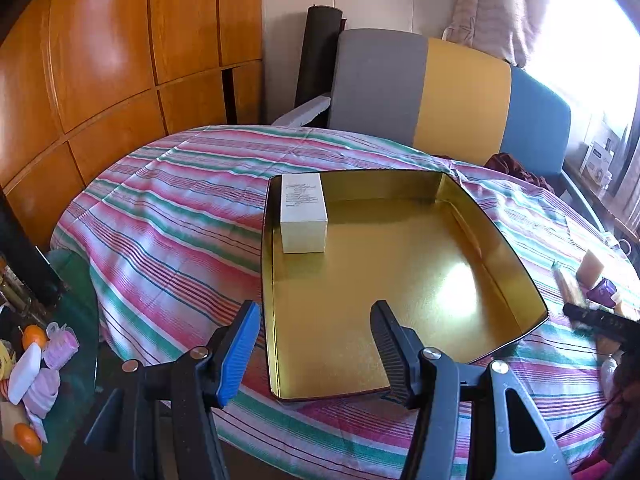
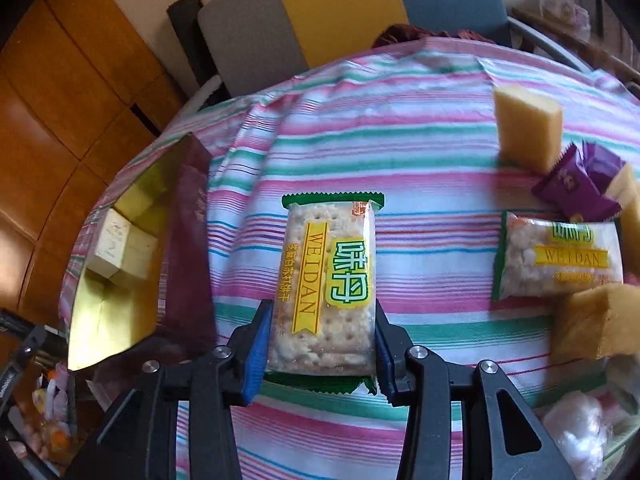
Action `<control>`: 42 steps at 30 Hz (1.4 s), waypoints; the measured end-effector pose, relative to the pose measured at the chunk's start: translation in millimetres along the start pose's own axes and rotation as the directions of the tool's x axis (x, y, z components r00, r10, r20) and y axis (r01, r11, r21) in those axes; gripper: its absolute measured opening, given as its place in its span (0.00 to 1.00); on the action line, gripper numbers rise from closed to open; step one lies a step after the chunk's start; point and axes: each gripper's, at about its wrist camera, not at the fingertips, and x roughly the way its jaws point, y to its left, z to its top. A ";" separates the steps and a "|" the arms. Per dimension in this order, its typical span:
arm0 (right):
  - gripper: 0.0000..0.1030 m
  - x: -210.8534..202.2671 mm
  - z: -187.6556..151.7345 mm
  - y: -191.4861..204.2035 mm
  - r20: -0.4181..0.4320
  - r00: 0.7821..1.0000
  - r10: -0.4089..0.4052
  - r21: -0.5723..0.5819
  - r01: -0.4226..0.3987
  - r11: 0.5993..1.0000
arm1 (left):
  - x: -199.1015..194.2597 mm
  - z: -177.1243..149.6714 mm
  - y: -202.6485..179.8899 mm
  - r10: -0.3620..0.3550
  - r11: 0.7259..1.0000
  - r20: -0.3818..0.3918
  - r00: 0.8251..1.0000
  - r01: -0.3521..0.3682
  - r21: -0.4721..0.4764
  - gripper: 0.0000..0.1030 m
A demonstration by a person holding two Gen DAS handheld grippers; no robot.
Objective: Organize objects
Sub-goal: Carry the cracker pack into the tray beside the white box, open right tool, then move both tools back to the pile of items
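A cracker packet, clear with green ends and a yellow WEIDAN label, sits between the pads of my right gripper, which is shut on it just above the striped cloth. To its left lies the open gold tin with maroon outer walls. In the left wrist view the tin holds one white box in its far left corner. My left gripper hangs open over the tin's near edge with nothing between its fingers.
On the cloth at right lie a second cracker packet, yellow cake-like blocks, purple sweets and a white fluffy bag. A grey, yellow and blue chair stands behind the table. A side table with oranges is at lower left.
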 end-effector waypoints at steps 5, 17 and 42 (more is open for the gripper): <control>0.44 -23.3 12.4 51.3 0.048 0.997 0.066 -0.115 -0.060 0.992 | 4.4 -1.3 10.2 0.001 1.000 -0.019 1.000 -0.001 -0.024 0.56; 0.44 37.9 1.3 203.1 -0.164 0.977 0.139 -0.368 -0.191 0.910 | 5.5 -2.6 72.9 0.074 0.985 -0.043 0.996 -0.080 -0.154 0.56; 0.50 99.7 -22.1 262.9 -0.278 0.928 0.246 -0.319 -0.331 0.888 | 22.8 -9.6 92.2 0.031 0.973 -0.082 0.996 -0.049 -0.223 0.56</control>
